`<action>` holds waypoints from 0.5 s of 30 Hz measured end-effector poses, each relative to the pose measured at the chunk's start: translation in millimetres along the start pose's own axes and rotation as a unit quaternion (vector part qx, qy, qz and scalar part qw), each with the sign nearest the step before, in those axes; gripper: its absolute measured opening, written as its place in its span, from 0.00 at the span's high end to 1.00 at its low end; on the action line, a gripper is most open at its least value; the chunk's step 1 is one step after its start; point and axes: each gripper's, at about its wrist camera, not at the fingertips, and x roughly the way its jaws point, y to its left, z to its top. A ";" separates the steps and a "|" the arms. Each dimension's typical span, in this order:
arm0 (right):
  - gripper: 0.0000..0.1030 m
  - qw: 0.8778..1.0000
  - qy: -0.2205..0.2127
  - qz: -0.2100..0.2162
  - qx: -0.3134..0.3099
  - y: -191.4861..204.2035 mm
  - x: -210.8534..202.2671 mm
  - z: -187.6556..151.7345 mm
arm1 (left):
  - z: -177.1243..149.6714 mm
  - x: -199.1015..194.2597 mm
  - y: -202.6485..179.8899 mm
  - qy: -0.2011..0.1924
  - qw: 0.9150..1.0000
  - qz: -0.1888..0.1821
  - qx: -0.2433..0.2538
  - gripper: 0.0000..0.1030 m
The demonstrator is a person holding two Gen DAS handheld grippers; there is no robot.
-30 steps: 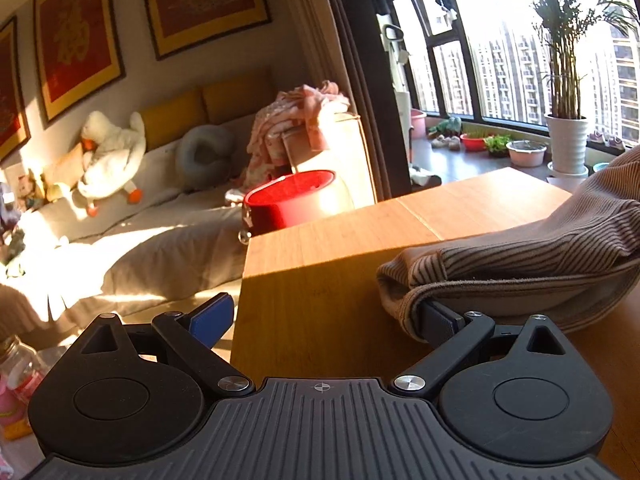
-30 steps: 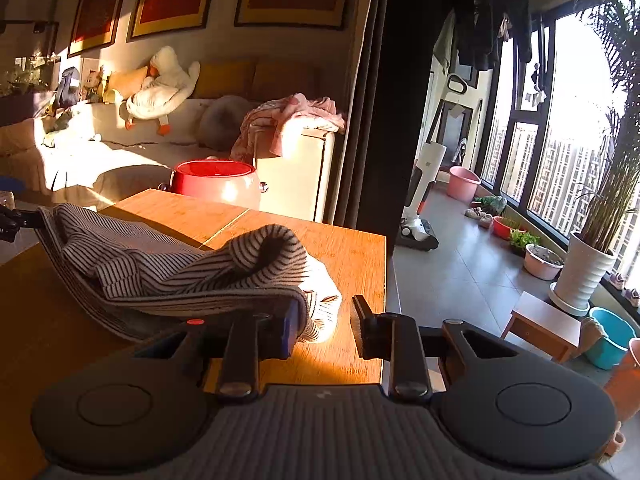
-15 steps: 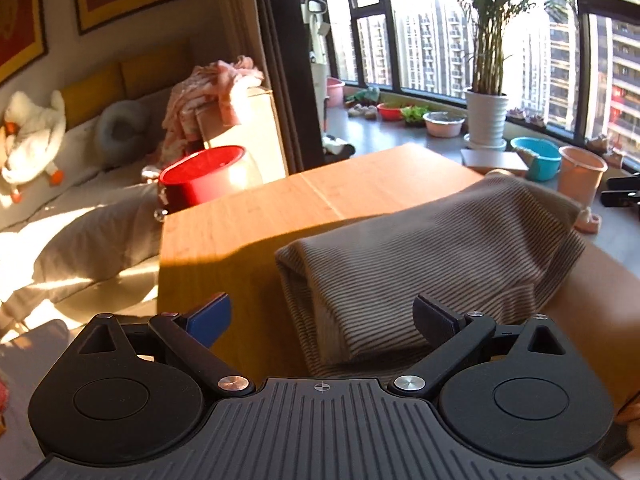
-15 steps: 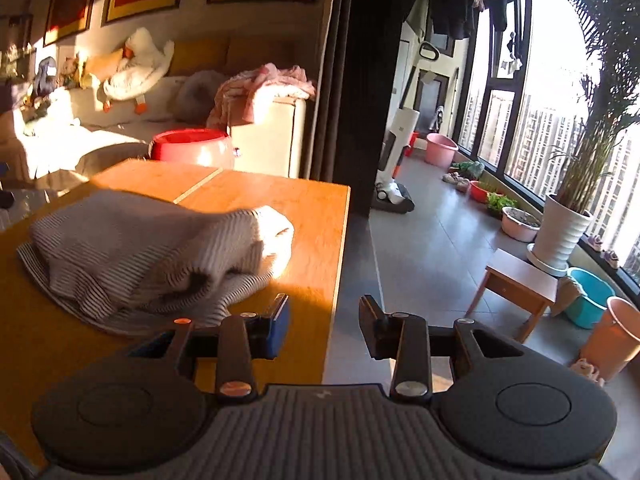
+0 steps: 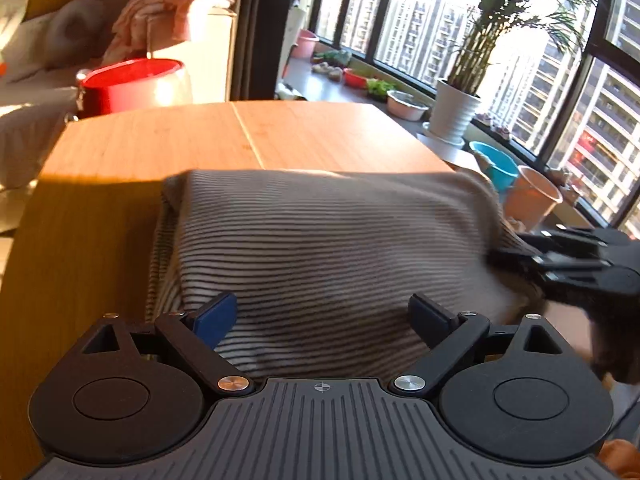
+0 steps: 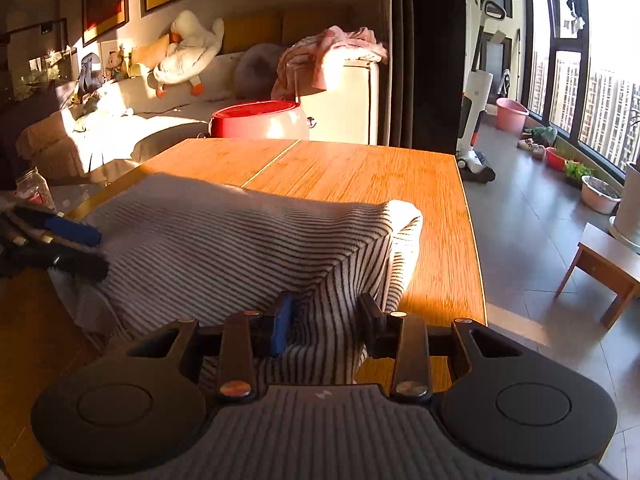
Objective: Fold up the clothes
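A folded grey striped garment (image 5: pixel 320 248) lies on the wooden table (image 5: pixel 168 148); it also shows in the right wrist view (image 6: pixel 224 248). My left gripper (image 5: pixel 322 316) is open, its fingers apart over the garment's near edge. It also shows at the left of the right wrist view (image 6: pixel 76 248). My right gripper (image 6: pixel 326 322) is open, with the garment's near corner between its fingers. It shows blurred at the right of the left wrist view (image 5: pixel 520 256), at the garment's right edge.
A red and white pot (image 6: pixel 260 120) stands beyond the table's far edge. A sofa with a plush goose (image 6: pixel 188 48) and pink clothes (image 6: pixel 332 48) is behind. A small wooden stool (image 6: pixel 604 264), basins and a potted plant (image 5: pixel 456 116) stand by the window.
Both grippers have moved back in to the garment's near edges. The left view has swung right. The right gripper, which had drawn away, now has the garment's corner between its open fingers.
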 end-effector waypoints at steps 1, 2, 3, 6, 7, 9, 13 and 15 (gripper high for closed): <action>0.65 1.000 0.003 0.012 0.001 6.4 -8.1 -5.0 | 3.2 0.3 2.2 -0.011 0.999 0.030 0.008 0.07; 0.64 1.000 0.007 0.025 0.002 12.9 -16.2 -10.1 | 6.3 1.2 4.3 -0.023 0.998 0.060 0.017 0.07; 0.63 0.999 0.010 0.037 0.003 19.4 -24.4 -15.1 | 9.2 2.4 6.6 -0.030 0.997 0.075 0.017 0.07; 0.58 0.996 0.018 0.082 -0.028 43.3 -49.5 -23.8 | 16.3 5.7 16.9 -0.034 0.995 0.089 -0.012 0.07; 0.58 0.995 0.016 0.093 -0.036 46.1 -57.2 -22.4 | 16.2 3.3 16.5 -0.034 0.996 0.084 -0.015 0.07; 0.58 0.994 0.002 0.105 -0.044 46.8 -71.1 -16.4 | 13.8 -6.8 6.9 -0.039 0.996 0.074 -0.002 0.06; 0.58 0.996 -0.039 0.071 -0.034 31.0 -78.6 9.8 | 8.1 -21.6 -15.0 -0.045 0.998 0.049 0.021 0.05; 0.57 0.997 -0.049 0.039 -0.038 22.7 -67.1 18.5 | 4.4 -25.7 -26.0 -0.048 0.998 0.036 0.029 0.05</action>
